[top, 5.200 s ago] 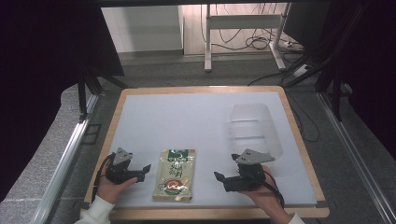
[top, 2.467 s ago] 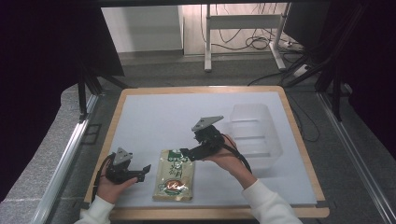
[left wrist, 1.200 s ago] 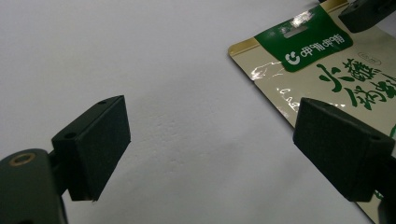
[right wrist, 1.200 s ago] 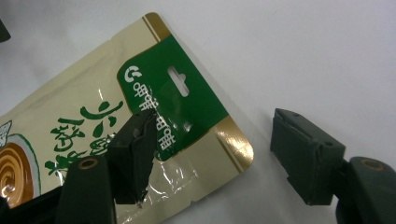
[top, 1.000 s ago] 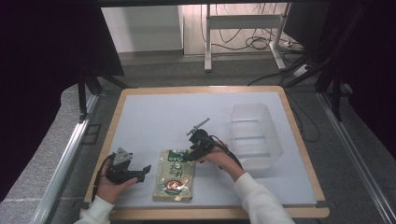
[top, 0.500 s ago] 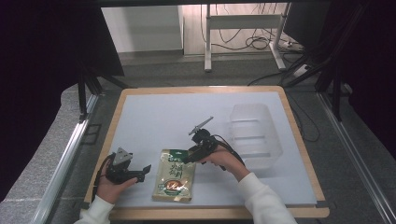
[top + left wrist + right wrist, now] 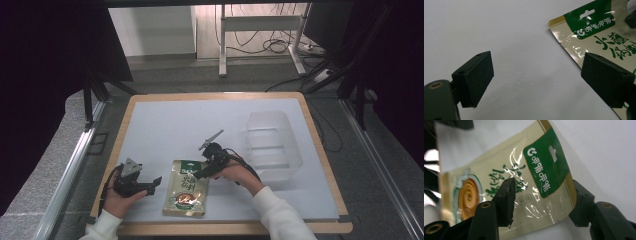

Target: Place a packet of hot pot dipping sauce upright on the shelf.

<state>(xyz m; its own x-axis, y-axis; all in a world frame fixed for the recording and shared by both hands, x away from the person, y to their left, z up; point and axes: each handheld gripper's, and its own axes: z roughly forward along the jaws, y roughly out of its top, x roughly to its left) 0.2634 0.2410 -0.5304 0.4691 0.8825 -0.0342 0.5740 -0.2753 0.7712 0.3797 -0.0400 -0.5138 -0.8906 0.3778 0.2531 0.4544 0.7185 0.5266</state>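
Now the right gripper [image 7: 206,169] is straddling the pouch's [image 7: 187,187] upper right edge, jaws apart, one above the film, one outside. Pouch is lying flat on the tabletop [image 7: 170,125], long axis toward the person. Left gripper [image 7: 150,183] is idling beside it, jaws apart.

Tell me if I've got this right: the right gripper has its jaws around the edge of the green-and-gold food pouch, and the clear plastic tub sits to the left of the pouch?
Not quite. The right gripper does straddle the pouch edge, but the clear plastic tub sits to the right of the pouch, not the left. The high view shows it.
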